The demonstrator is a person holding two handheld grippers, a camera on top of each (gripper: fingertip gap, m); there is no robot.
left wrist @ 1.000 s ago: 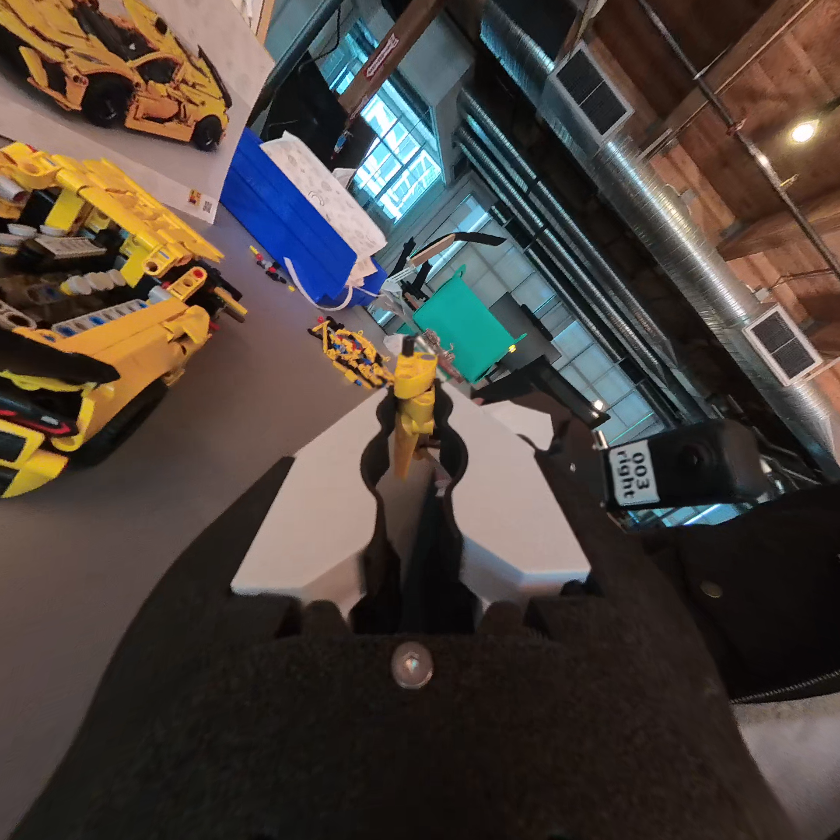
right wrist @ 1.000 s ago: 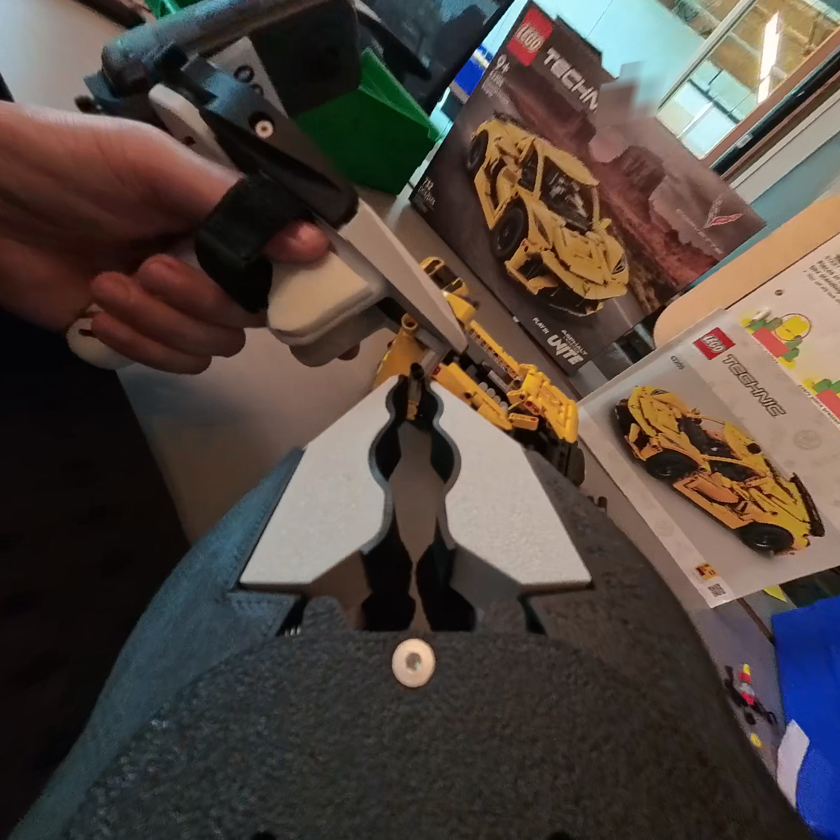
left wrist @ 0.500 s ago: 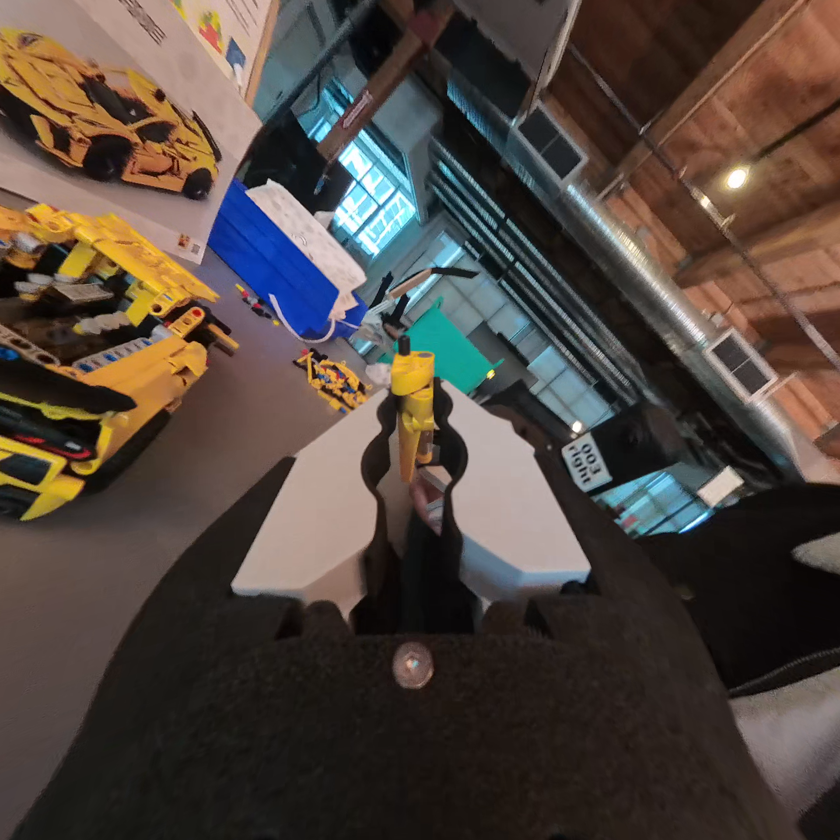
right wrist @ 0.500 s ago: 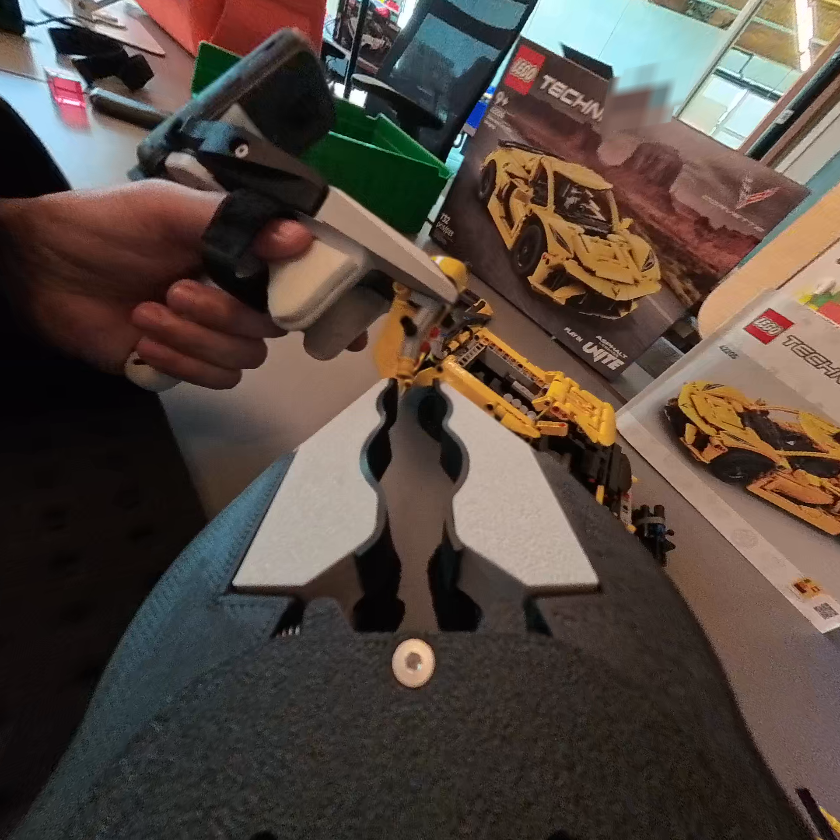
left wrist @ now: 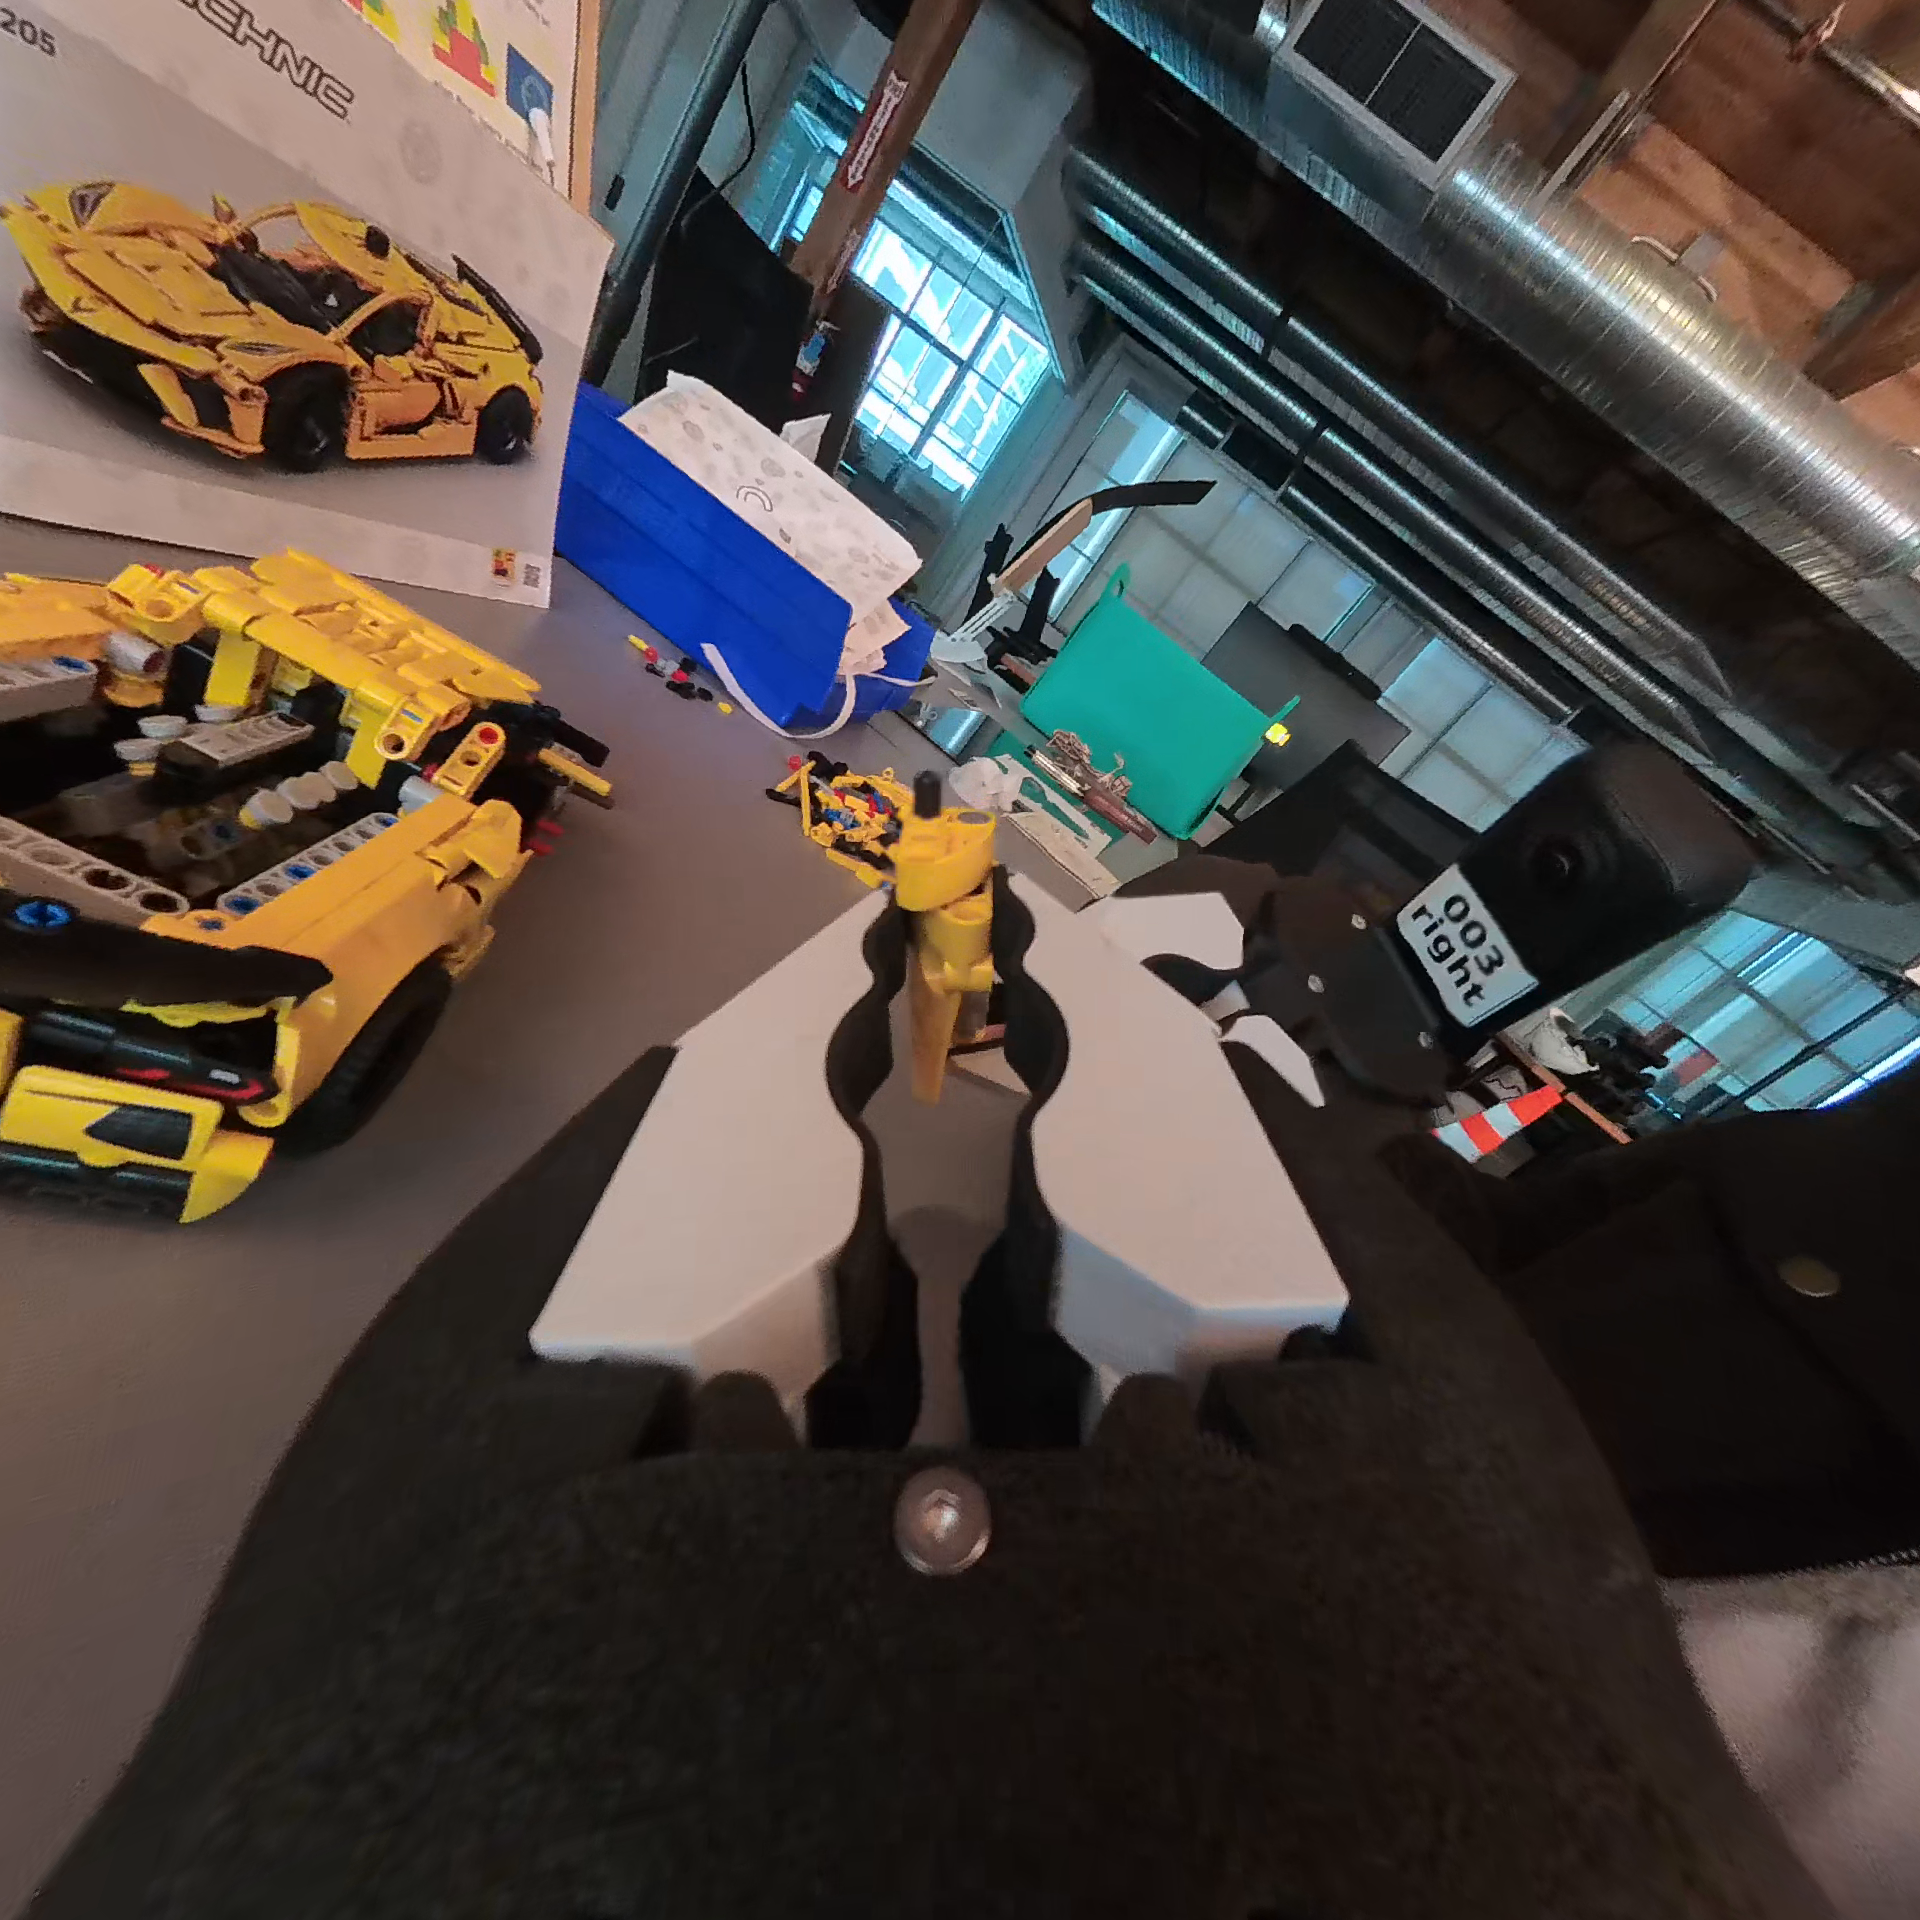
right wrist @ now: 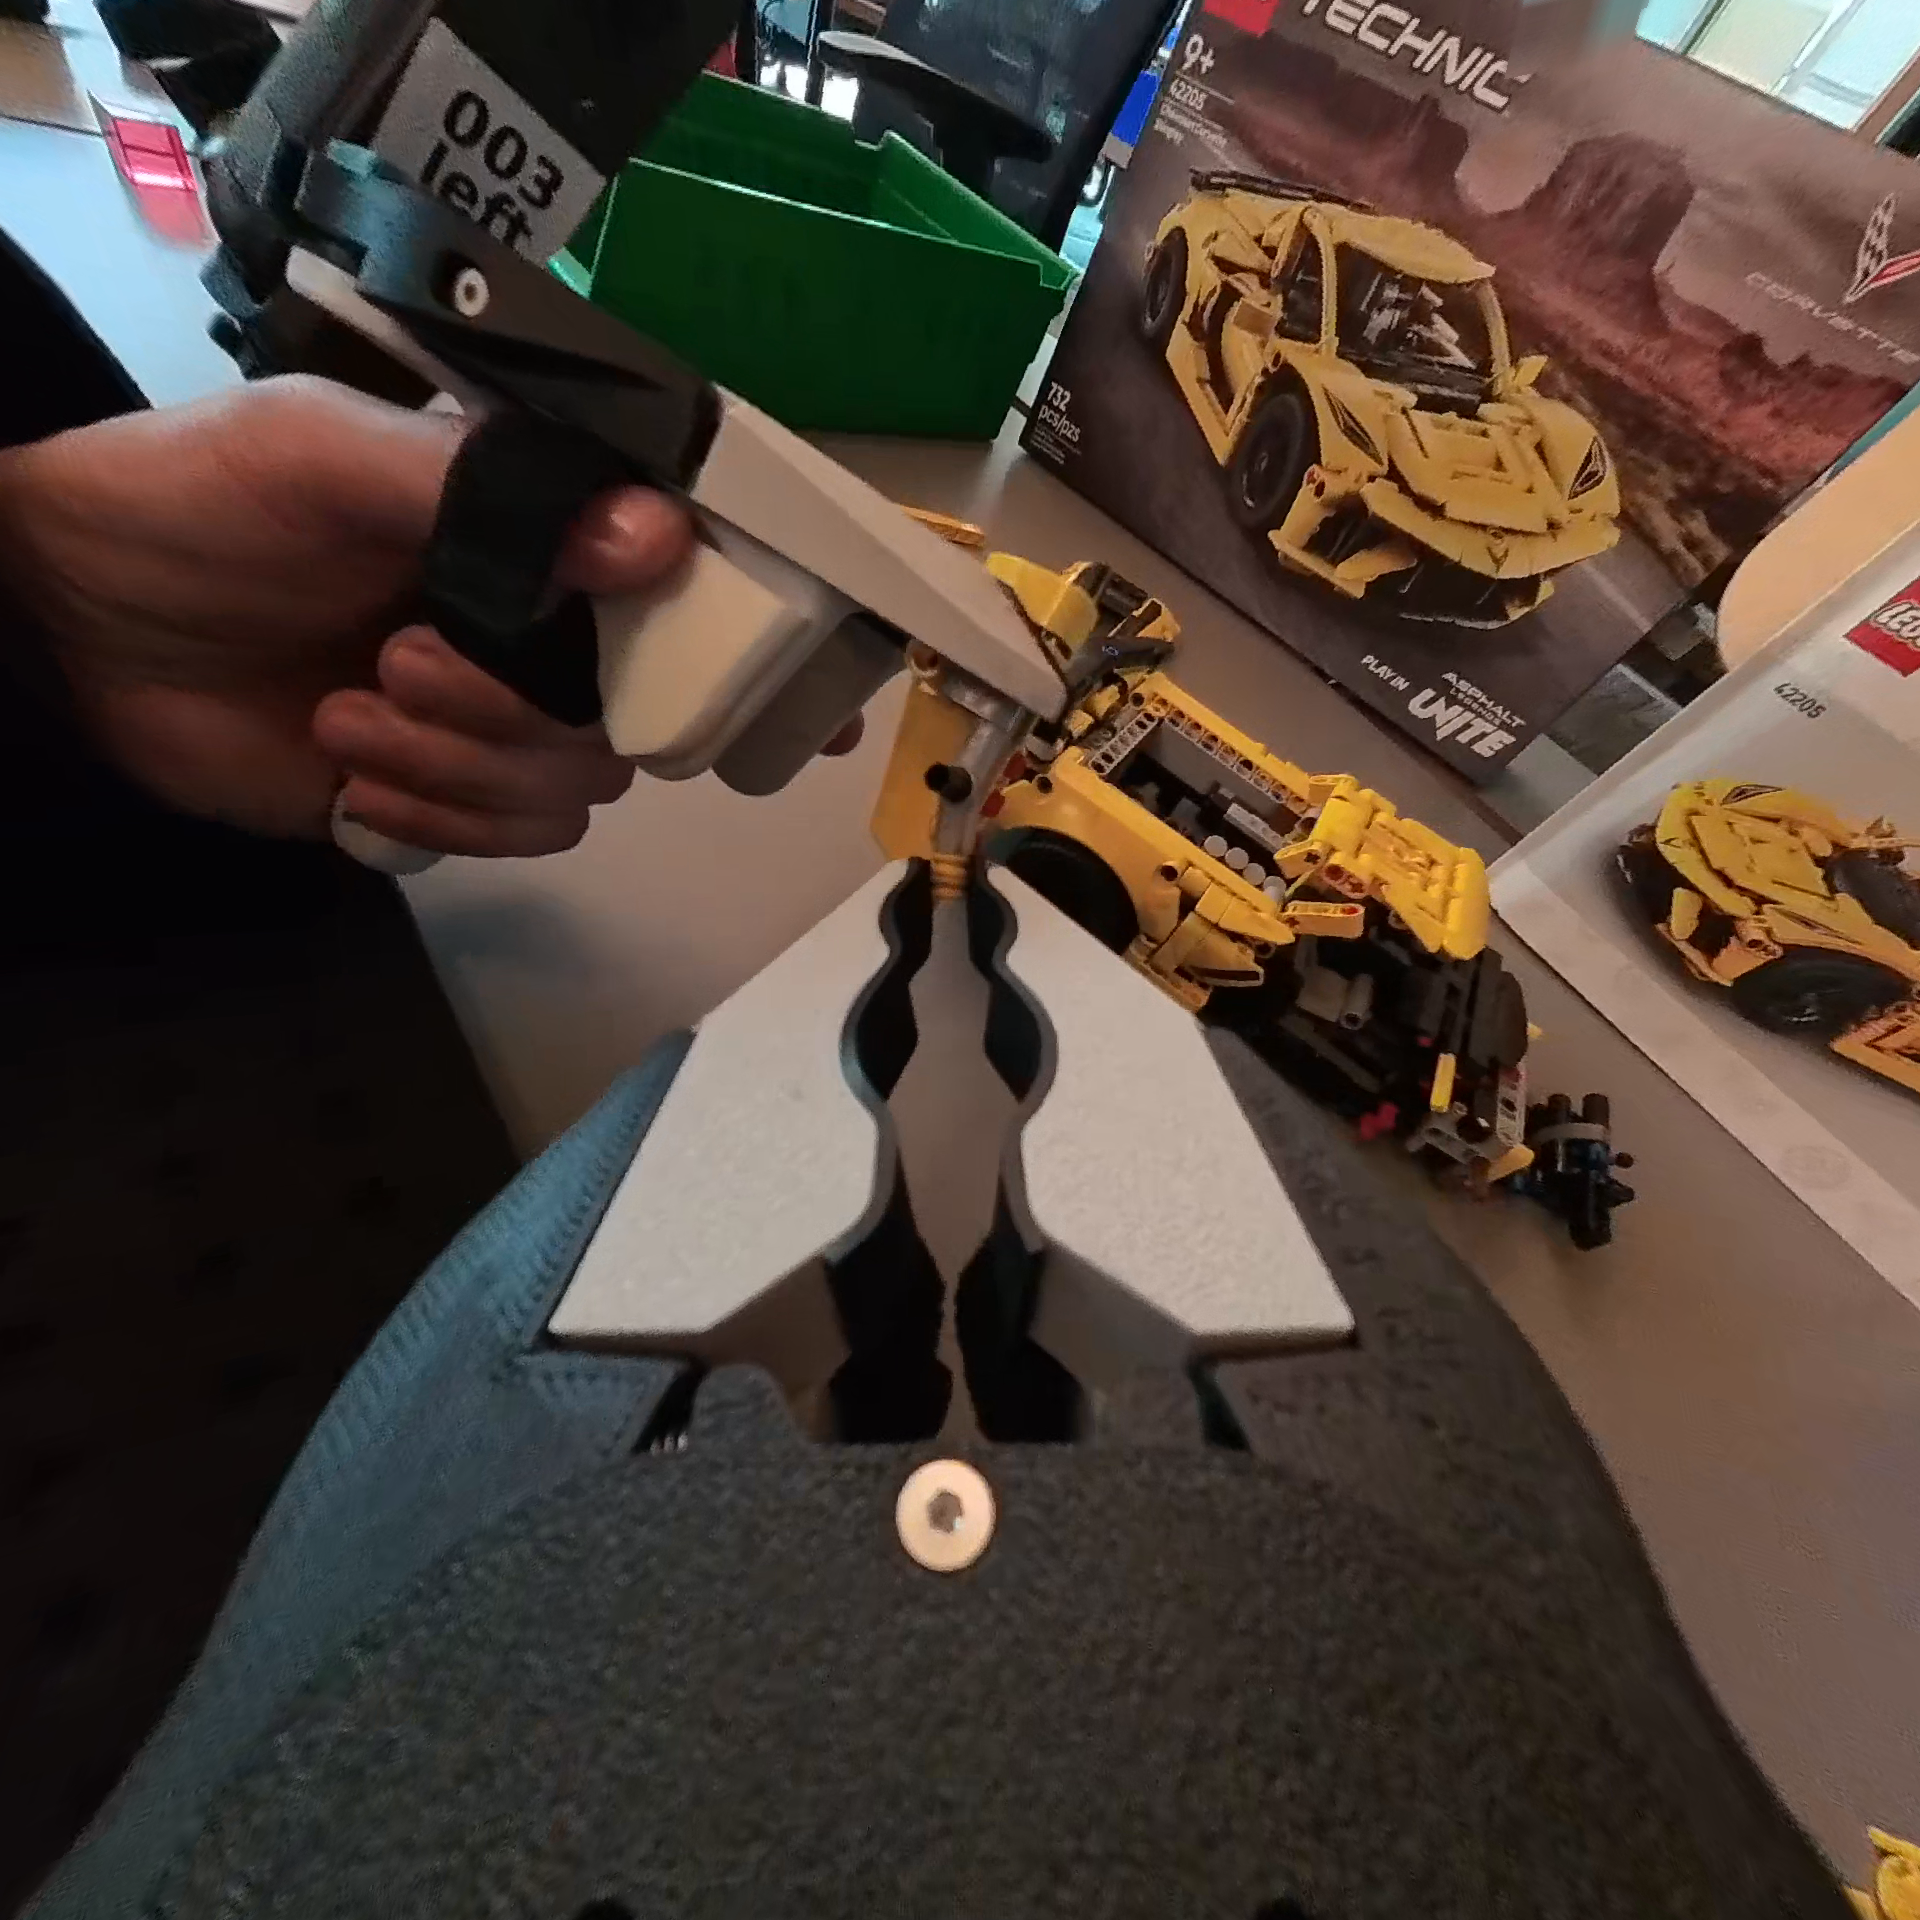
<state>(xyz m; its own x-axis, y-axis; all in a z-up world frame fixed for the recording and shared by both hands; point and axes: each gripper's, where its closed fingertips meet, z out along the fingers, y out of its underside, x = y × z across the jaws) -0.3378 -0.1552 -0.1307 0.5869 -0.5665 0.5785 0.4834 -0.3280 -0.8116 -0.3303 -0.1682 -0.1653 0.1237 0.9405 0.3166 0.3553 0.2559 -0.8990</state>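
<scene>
**Two grippers meet on one small yellow brick piece above the bench**

The left gripper (left wrist: 940,914) is pinched on a small yellow brick assembly (left wrist: 940,904), which stands up between its fingertips with a short black pin at its top end and a tapering yellow tail running back into the gap between the white fingers (left wrist: 748,1122). Seen from the right wrist view, a hand (right wrist: 260,613) grips that same left gripper (right wrist: 997,717) by its handle, and the yellow piece (right wrist: 925,769) hangs down from its tip, held well clear of the bench (right wrist: 644,914).

The right gripper (right wrist: 943,883) comes up from below, its fingertips drawn close together around the lower end of the piece, where a ribbed yellow stub sits right in the narrow gap. It looks like contact, though I cannot tell how firmly it is squeezed. From the left wrist view, the right gripper (left wrist: 1195,956) shows just beside and behind the left one's tip, its own tips hidden.

On the grey bench to the left of the held piece sits a part-built yellow brick car (left wrist: 239,852), its inside open. Behind it stands a printed booklet (left wrist: 312,291) showing the finished car, then a blue bin (left wrist: 707,561) with white paper in it, and a small heap of loose yellow parts (left wrist: 842,805) just beyond the gripper. The right wrist view also shows the car's box (right wrist: 1455,343) and a green bin (right wrist: 821,270) farther back.
</scene>
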